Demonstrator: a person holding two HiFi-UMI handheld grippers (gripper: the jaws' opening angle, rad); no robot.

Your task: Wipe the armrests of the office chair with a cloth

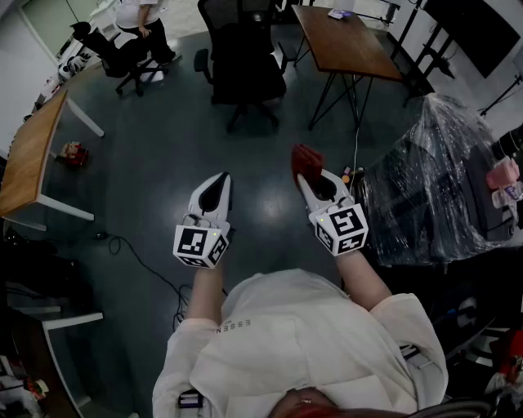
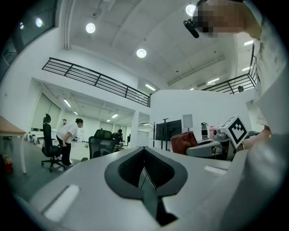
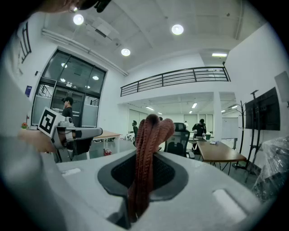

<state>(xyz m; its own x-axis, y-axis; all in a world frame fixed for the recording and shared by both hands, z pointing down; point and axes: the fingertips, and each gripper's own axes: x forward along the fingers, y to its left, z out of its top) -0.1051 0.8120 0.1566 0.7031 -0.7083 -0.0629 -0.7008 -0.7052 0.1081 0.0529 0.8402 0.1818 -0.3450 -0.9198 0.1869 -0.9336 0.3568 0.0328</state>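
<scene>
A black office chair (image 1: 243,64) stands ahead of me on the dark floor, its armrests (image 1: 203,65) at either side; it also shows in the right gripper view as a distant chair (image 3: 181,140). My right gripper (image 1: 310,174) is shut on a dark red cloth (image 1: 306,162), which sticks up folded between the jaws (image 3: 148,153). My left gripper (image 1: 217,189) is held level beside it, jaws shut with nothing between them (image 2: 144,173). Both grippers hang in the air well short of the chair.
A brown table (image 1: 343,41) stands right of the chair, and a wooden desk (image 1: 29,151) at the left. A plastic-wrapped bulk (image 1: 433,184) sits at my right. A person (image 1: 143,24) bends by another chair at the back left. A cable (image 1: 143,261) trails on the floor.
</scene>
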